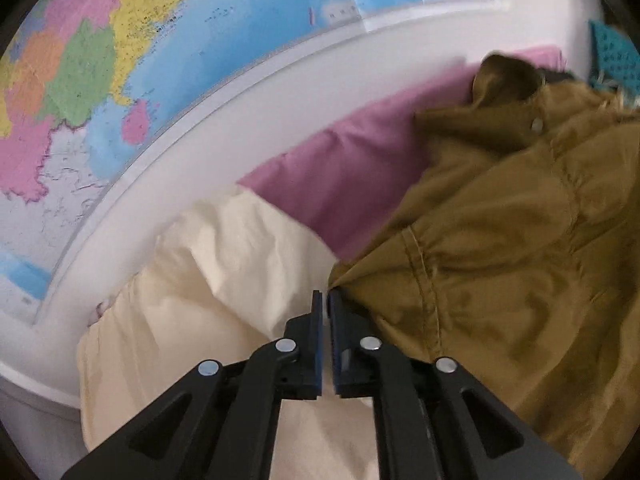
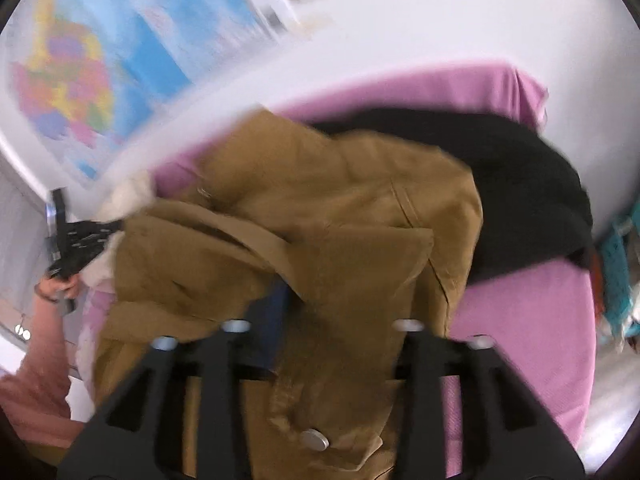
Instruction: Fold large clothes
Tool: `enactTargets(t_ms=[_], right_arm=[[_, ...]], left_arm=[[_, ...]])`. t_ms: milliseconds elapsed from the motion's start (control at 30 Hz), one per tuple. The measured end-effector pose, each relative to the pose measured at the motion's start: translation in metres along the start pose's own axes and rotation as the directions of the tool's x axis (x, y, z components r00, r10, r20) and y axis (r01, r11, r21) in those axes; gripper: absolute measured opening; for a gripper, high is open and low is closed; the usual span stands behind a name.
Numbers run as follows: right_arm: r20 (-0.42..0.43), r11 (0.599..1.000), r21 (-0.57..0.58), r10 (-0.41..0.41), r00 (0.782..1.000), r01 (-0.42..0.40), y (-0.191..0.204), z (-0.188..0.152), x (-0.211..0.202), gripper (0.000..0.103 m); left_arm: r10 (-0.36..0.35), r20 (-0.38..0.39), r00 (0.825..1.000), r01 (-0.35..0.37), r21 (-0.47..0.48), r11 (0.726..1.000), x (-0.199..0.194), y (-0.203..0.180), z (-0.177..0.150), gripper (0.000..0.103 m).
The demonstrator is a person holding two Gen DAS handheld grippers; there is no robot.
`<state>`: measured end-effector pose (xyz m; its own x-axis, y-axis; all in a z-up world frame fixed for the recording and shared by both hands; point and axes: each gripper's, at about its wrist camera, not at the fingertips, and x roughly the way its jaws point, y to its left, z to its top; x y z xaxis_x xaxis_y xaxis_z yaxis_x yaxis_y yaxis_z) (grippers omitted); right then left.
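The left hand-held gripper (image 1: 325,300) is nearly closed, pinching an edge of the tan coat (image 1: 500,240), whose bulk spreads away to its right over the pink bed sheet (image 1: 340,176). The right hand-held gripper (image 2: 320,320) has its jaws parted, coat fabric draped loosely between them, its length running forward from the fingers.

Left tool (image 1: 325,300) nearly closed, nipping jacket (image 1: 500,240) edge; map (image 1: 120,60) behind

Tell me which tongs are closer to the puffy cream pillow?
Left. The left tongs hover right over the cream pillow; the right tongs sit across the mustard-brown jacket, away from it.
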<state>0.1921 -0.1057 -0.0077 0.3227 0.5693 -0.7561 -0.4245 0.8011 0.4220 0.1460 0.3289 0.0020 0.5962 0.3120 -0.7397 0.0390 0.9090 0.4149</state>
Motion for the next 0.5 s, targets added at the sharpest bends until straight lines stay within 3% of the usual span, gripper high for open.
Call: enactTargets(t_ms=[67, 100, 133, 200, 233, 300, 333, 367, 433, 467, 500], right_arm=[[0.041, 0.999, 0.032, 0.034, 0.999, -0.036, -0.005, -0.003, -0.010, 0.050], [0.070, 0.998, 0.037, 0.051, 0.996, -0.053, -0.007, -0.005, -0.018, 0.057], [0.103, 0.996, 0.038, 0.073, 0.992, -0.077, -0.009, -0.009, -0.028, 0.072], [0.119, 0.996, 0.031, 0.084, 0.989, -0.088, -0.012, -0.017, -0.038, 0.073], [0.112, 0.997, 0.020, 0.077, 0.991, -0.080, -0.012, -0.021, -0.040, 0.062], [0.085, 0.999, 0.007, 0.039, 0.996, -0.040, -0.010, -0.027, -0.037, 0.036], [0.073, 1.000, 0.000, 0.015, 0.997, -0.015, -0.009, -0.028, -0.034, 0.014], [0.065, 1.000, -0.020, 0.023, 0.998, -0.022, -0.005, -0.027, -0.032, 0.007], [0.084, 0.999, -0.043, -0.003, 0.996, 0.006, 0.001, -0.025, -0.028, 0.007], [0.075, 0.999, -0.042, 0.002, 0.997, 0.001, 0.000, -0.025, -0.024, 0.007], [0.057, 0.999, -0.045, -0.019, 0.998, 0.022, -0.002, -0.024, -0.017, 0.007]], left_arm=[[0.000, 0.026, 1.000, 0.002, -0.075, 0.997, -0.011, 0.003, -0.005, 0.023], [-0.032, 0.041, 0.999, 0.036, -0.110, 0.993, -0.018, 0.006, -0.008, 0.027], [-0.086, 0.088, 0.992, 0.098, -0.139, 0.985, -0.029, 0.008, -0.013, 0.027], [-0.162, 0.165, 0.973, 0.183, -0.125, 0.975, -0.049, 0.004, -0.021, 0.028], [-0.208, 0.196, 0.958, 0.232, -0.109, 0.967, -0.058, 0.000, -0.026, 0.028], [-0.347, 0.247, 0.905, 0.370, -0.052, 0.927, -0.074, -0.015, -0.038, 0.030], [-0.409, 0.248, 0.878, 0.428, -0.024, 0.903, -0.079, -0.024, -0.043, 0.031], [-0.457, 0.242, 0.856, 0.472, -0.003, 0.882, -0.079, -0.033, -0.048, 0.031], [-0.521, 0.207, 0.828, 0.526, 0.034, 0.850, -0.075, -0.048, -0.060, 0.032], [-0.542, 0.182, 0.820, 0.545, 0.040, 0.838, -0.068, -0.061, -0.062, 0.032], [-0.547, 0.148, 0.824, 0.547, 0.044, 0.836, -0.066, -0.070, -0.068, 0.032]])
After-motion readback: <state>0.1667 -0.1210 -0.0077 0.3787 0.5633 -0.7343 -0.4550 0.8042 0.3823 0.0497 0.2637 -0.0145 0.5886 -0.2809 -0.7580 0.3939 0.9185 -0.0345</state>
